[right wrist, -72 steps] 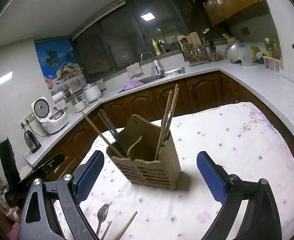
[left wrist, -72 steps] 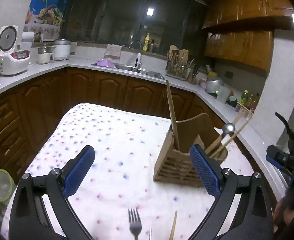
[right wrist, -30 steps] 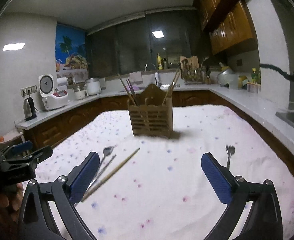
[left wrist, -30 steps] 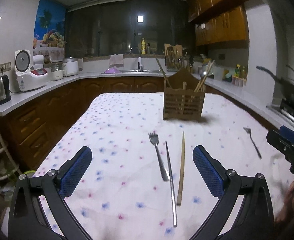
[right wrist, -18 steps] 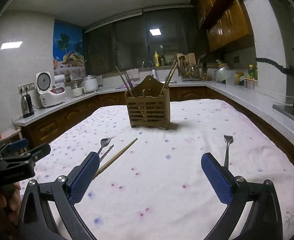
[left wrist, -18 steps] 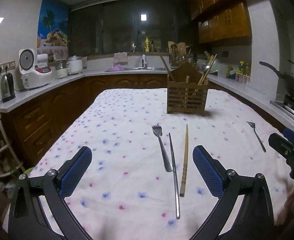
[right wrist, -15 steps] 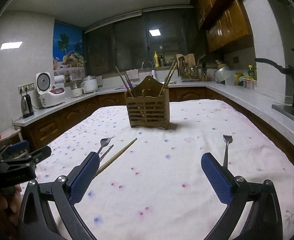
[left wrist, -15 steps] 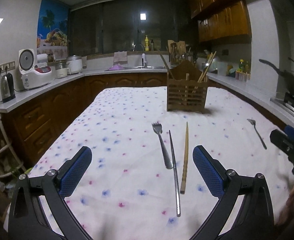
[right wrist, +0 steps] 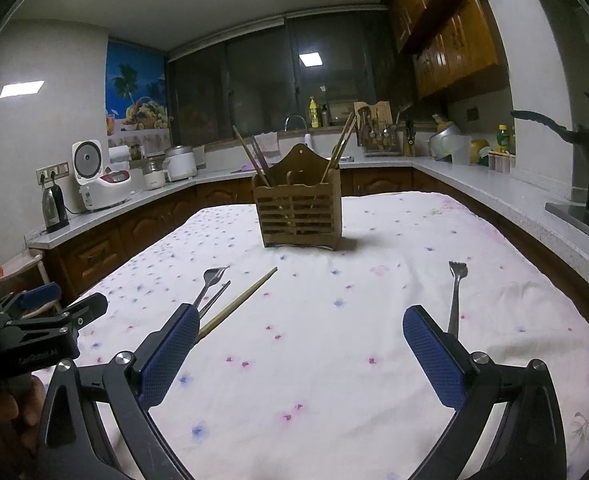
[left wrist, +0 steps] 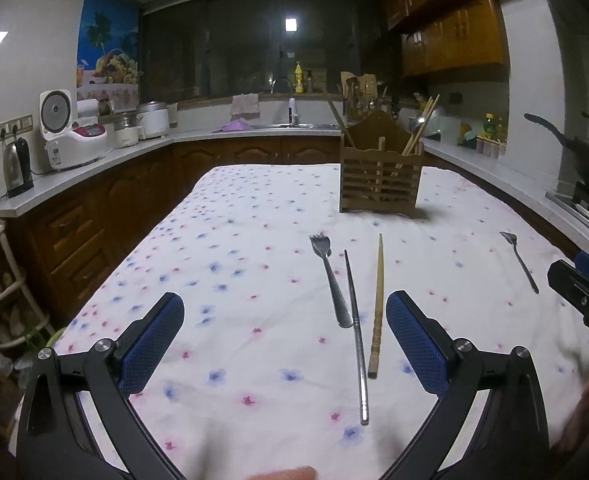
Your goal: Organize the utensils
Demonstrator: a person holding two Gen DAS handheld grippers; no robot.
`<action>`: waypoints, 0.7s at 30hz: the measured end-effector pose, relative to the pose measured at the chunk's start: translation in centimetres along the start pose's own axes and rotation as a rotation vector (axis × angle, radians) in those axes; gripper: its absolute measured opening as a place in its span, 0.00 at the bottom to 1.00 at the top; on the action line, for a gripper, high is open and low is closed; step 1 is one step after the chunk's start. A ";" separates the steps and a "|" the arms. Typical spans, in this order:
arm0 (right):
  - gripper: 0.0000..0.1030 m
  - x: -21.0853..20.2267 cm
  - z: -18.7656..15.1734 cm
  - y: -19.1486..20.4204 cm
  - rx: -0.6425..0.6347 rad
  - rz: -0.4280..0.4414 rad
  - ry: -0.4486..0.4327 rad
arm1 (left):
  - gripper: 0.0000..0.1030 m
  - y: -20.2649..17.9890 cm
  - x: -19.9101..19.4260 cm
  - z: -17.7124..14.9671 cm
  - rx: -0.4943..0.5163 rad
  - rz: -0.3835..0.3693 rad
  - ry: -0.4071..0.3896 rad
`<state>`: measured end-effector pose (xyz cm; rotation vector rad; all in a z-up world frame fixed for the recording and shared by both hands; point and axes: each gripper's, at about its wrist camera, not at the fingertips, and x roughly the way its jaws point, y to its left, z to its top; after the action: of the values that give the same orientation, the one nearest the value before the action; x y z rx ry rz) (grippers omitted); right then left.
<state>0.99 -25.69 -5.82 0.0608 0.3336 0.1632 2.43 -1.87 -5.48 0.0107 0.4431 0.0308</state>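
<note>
A slatted wooden utensil holder (left wrist: 379, 182) (right wrist: 298, 216) stands at the far middle of the table with chopsticks and a spoon in it. A fork (left wrist: 330, 280) (right wrist: 210, 280), a metal chopstick (left wrist: 356, 332) (right wrist: 214, 298) and a wooden chopstick (left wrist: 377, 304) (right wrist: 238, 304) lie side by side on the flowered cloth. A second fork (left wrist: 519, 260) (right wrist: 455, 292) lies apart at the right. My left gripper (left wrist: 284, 334) is open just short of the three utensils. My right gripper (right wrist: 300, 354) is open, empty, with the second fork beside its right finger.
The table (right wrist: 374, 240) is covered by a white flowered cloth. Counters run around it, with a rice cooker (left wrist: 68, 136) and kettle (left wrist: 16, 168) at left, a sink (left wrist: 290, 122) at the back, and a pan (right wrist: 574, 132) on a stove at right.
Both grippers pulled back from the utensil holder toward the near table edge, bringing the loose forks and chopsticks into view. In the last half second almost nothing moved.
</note>
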 end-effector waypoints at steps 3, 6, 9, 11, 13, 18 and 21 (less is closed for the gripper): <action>1.00 0.0 -0.1 0.1 -0.001 0.001 0.001 | 1.00 0.2 0.0 0.0 -0.002 0.004 0.000; 1.00 0.0 -0.1 0.2 0.001 0.003 0.004 | 1.00 0.2 0.0 0.0 -0.002 0.004 -0.001; 1.00 -0.1 0.0 0.4 -0.002 0.005 0.003 | 1.00 0.3 -0.1 0.0 -0.002 0.003 -0.006; 1.00 -0.2 0.0 0.4 -0.004 0.007 0.002 | 1.00 0.3 -0.1 0.1 -0.001 0.004 -0.007; 0.99 -0.1 0.1 0.5 -0.005 0.008 0.003 | 1.00 0.3 -0.1 0.1 0.000 0.004 -0.007; 0.99 -0.2 0.2 0.5 -0.004 0.007 0.001 | 1.00 0.2 -0.2 0.3 0.002 0.006 -0.012; 1.00 -0.2 0.4 0.5 -0.003 0.010 -0.003 | 1.00 0.2 -0.2 0.3 0.004 0.005 -0.011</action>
<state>0.84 -25.28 -5.39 0.0594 0.3298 0.1737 2.36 -1.66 -5.09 0.0161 0.4319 0.0347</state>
